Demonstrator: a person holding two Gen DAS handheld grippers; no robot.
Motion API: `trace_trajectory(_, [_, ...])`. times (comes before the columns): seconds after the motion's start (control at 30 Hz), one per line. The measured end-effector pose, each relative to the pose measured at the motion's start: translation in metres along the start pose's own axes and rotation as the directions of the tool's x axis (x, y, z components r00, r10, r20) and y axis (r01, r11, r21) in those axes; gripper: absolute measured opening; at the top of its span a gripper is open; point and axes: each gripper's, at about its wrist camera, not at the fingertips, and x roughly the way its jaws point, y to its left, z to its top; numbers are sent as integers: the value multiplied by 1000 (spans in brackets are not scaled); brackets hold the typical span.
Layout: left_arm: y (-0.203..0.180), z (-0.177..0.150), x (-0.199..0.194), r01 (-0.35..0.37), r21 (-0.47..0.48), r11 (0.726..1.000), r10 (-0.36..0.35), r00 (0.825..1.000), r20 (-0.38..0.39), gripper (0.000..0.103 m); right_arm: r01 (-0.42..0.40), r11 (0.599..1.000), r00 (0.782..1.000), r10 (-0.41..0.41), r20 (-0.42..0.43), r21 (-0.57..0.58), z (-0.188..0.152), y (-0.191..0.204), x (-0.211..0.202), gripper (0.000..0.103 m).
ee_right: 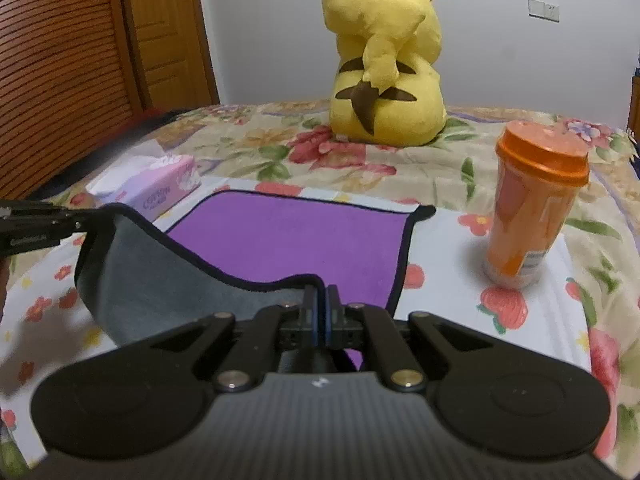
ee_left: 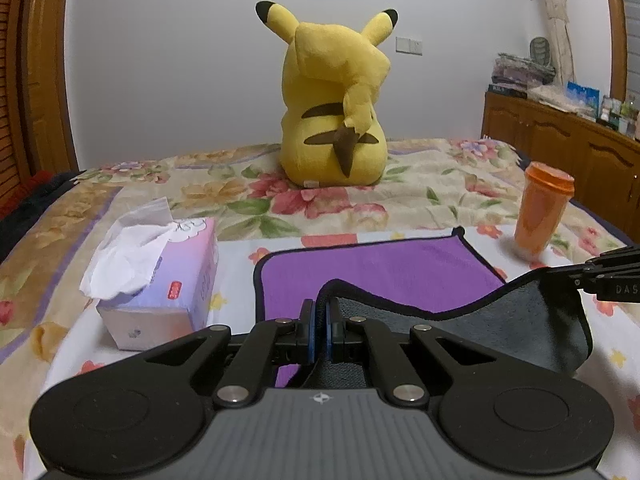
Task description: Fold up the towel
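Purple towel (ee_left: 380, 268) on bed (ee_left: 440, 184) | near corners lifted, left gripper (ee_left: 320, 320) and right gripper (ee_right: 322, 306) each clamped on one | step: first fold | next: carry both toward far edge

A: anything readable showing up here? I'm only getting "DAS" in pale letters on the right gripper (ee_left: 552, 276), poking in at the right edge of the left wrist view.

B: same. The tissue box (ee_left: 176, 280) left of the left gripper (ee_left: 320, 312) is showing a small red label, too blurred. The orange cup (ee_right: 536, 208) right of the other tool is wearing a label too, also unreadable.
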Motion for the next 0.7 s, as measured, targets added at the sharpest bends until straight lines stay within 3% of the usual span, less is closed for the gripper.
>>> trace_trajectory(0.7, [9, 37, 20, -32, -43, 999, 35, 997, 66, 8, 41, 999, 995, -39, 96, -22, 47, -11, 12, 4])
